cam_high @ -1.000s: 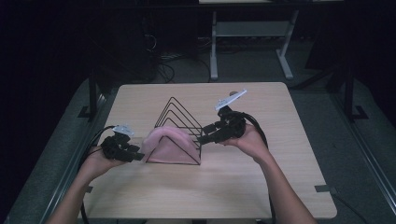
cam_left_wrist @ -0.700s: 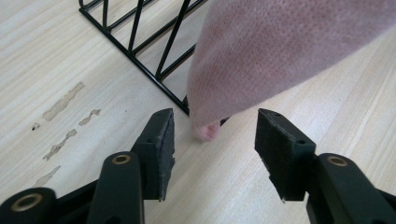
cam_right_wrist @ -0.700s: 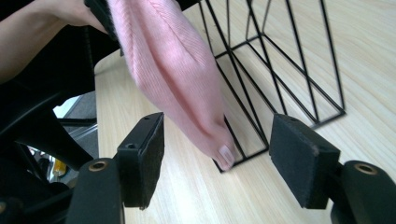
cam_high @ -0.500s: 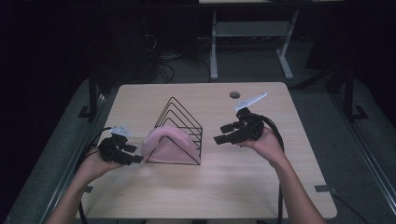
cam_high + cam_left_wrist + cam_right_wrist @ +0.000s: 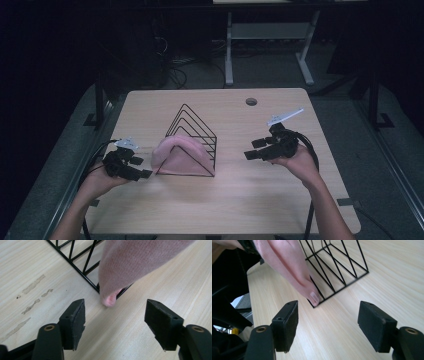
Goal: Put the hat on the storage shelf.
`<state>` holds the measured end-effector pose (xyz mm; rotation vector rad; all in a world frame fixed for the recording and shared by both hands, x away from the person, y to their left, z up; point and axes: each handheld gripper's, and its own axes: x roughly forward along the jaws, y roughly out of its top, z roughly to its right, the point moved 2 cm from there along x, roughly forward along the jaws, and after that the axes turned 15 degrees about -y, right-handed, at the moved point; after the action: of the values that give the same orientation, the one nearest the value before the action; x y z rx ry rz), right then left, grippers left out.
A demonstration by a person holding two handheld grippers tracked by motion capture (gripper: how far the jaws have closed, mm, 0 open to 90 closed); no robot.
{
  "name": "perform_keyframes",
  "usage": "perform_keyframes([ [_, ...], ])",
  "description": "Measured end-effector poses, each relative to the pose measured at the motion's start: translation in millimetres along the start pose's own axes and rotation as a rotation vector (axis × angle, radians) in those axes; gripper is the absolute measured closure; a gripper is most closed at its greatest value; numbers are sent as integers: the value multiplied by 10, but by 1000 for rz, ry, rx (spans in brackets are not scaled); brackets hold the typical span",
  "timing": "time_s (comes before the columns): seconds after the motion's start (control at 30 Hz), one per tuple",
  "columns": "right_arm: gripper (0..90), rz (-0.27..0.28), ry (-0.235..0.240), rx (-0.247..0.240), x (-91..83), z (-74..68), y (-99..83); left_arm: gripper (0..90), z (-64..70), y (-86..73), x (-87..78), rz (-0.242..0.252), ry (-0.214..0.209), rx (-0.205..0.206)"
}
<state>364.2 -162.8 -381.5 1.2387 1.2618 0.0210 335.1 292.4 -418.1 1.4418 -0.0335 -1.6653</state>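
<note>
A black wire rack (image 5: 192, 135) of triangular frames stands in the middle of the wooden table (image 5: 235, 200). A pink knitted cloth (image 5: 180, 155) is draped over its near end. Its hanging tip (image 5: 110, 298) touches the tabletop by the rack's corner (image 5: 97, 287). My left gripper (image 5: 145, 173) rests at the table's left edge, open, jaws wide and pointing at that tip from a short way off. My right gripper (image 5: 252, 149) hovers open to the right of the rack, apart from it. Along its jaws I see the cloth (image 5: 287, 262) and the rack (image 5: 337, 267).
A round cable hole (image 5: 251, 102) sits near the table's far right. Pale smears (image 5: 32, 285) mark the wood left of the rack. A white desk frame (image 5: 267, 45) and cables stand on the dark floor behind. Bare tabletop lies in front of the rack.
My right gripper has pulled away from the rack to the right and now hangs open apart from it. The left gripper has stayed beside the cloth.
</note>
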Motion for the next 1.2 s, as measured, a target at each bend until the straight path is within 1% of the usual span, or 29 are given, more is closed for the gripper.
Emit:
perform_keyframes([
  [0.13, 313, 0, -13, 16, -30, 45, -102, 307, 9, -25, 2, 11, 10, -1],
  [0.37, 306, -7, -30, 54, -64, 129, -291, 299, 23, -63, 12, 14, 11, 1],
  [0.57, 303, -11, -39, 77, -82, 176, -421, 292, 39, -100, 38, 17, 8, -6],
  [0.7, 302, -20, -48, 82, -100, 201, -502, 288, 45, -130, 54, 20, 6, -9],
  [0.87, 301, -35, -67, 100, -150, 240, -649, 284, 51, -168, 60, 23, 7, -12],
  [0.93, 301, -33, -72, 107, -174, 258, -715, 283, 60, -179, 66, 27, 9, -13],
  [1.07, 299, -31, -81, 122, -212, 284, -822, 281, 79, -195, 82, 27, 7, -10],
  [1.17, 292, -38, -100, 121, -234, 289, -895, 281, 88, -207, 99, 26, 6, -1],
  [1.2, 292, -34, -101, 129, -242, 287, -918, 280, 91, -210, 101, 24, 6, 2],
])
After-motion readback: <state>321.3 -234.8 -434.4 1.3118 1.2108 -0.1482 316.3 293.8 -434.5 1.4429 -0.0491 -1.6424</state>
